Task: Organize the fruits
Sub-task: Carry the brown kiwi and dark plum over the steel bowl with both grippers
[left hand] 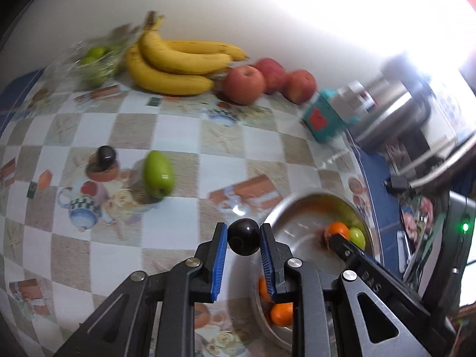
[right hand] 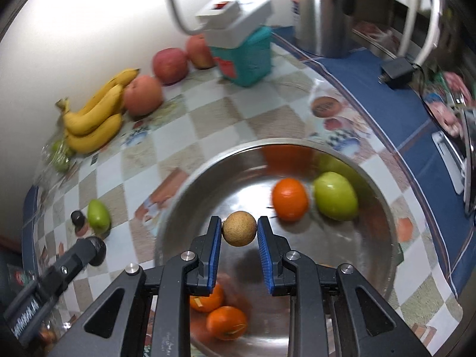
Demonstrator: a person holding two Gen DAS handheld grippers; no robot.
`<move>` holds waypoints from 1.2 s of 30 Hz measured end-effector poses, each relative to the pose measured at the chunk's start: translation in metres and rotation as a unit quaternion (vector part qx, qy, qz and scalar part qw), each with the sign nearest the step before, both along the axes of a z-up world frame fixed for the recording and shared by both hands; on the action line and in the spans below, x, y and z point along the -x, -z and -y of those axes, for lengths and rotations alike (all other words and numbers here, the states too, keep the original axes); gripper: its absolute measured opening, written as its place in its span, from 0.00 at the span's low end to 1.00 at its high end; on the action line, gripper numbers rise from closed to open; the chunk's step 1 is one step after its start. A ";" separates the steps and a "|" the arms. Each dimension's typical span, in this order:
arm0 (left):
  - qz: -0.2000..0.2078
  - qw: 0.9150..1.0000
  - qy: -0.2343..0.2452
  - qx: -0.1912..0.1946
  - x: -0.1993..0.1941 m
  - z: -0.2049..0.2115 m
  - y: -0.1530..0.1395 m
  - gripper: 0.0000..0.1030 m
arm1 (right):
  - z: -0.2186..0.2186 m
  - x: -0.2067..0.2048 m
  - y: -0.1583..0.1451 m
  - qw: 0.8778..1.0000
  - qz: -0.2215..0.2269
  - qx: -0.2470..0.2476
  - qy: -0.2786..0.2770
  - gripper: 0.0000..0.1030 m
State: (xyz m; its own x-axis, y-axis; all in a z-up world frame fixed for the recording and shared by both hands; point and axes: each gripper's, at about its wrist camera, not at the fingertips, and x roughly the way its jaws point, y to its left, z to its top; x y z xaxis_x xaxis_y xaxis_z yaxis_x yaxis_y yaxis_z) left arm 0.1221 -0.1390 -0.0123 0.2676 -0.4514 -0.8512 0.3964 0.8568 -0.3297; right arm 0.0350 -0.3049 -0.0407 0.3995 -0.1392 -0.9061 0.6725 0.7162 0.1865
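Two small round fruits are in play, one in each gripper, and the coming move turns on how each lies relative to the steel bowl [right hand: 383,208]. Low in the centre of the right wrist view, the tan, rough-skinned fruit [right hand: 239,228] is pinched between the blue pads of the right gripper [right hand: 239,229], and it hangs directly over the bowl's bare floor, so its way in is straight down. An orange [right hand: 290,199] and a green fruit [right hand: 335,195] lie in the bowl up and to the right of it, well apart from the drop spot, and two more oranges [right hand: 227,322] sit at the bottom of the frame behind the fingers. In the left wrist view the dark plum [left hand: 244,237] is clamped in the left gripper [left hand: 244,238] at lower centre, over the checked tablecloth [left hand: 178,136] just left of the bowl's rim [left hand: 297,199]; it would have to travel rightward across the rim first. By my reading the right hand is the nearer to releasing. Farther out, a green mango [left hand: 158,173] and a second plum [left hand: 106,154] wait at middle left, with bananas [left hand: 178,65] and apples [left hand: 244,84] along the wall at upper centre.
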 end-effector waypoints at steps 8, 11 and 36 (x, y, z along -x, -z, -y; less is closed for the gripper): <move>0.029 0.998 0.059 -0.015 0.027 0.038 -0.001 0.23 | 0.015 0.013 -0.002 1.000 0.003 -0.003 0.025 0.25; 0.035 0.997 0.063 -0.014 0.029 0.043 0.002 0.23 | 0.016 0.014 -0.001 1.000 0.001 -0.006 0.025 0.25; -0.010 0.998 0.065 -0.018 0.028 0.048 0.037 0.23 | 0.018 0.011 0.022 0.998 -0.043 -0.033 0.029 0.25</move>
State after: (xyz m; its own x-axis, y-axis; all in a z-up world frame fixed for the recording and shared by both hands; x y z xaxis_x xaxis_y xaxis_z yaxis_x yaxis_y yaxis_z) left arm 0.0940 -0.1873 -0.0495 0.1927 -0.4503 -0.8718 0.4983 0.8103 -0.3084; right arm 0.0240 -0.3227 -0.0625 0.3135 -0.0985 -0.9445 0.7274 0.6643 0.1722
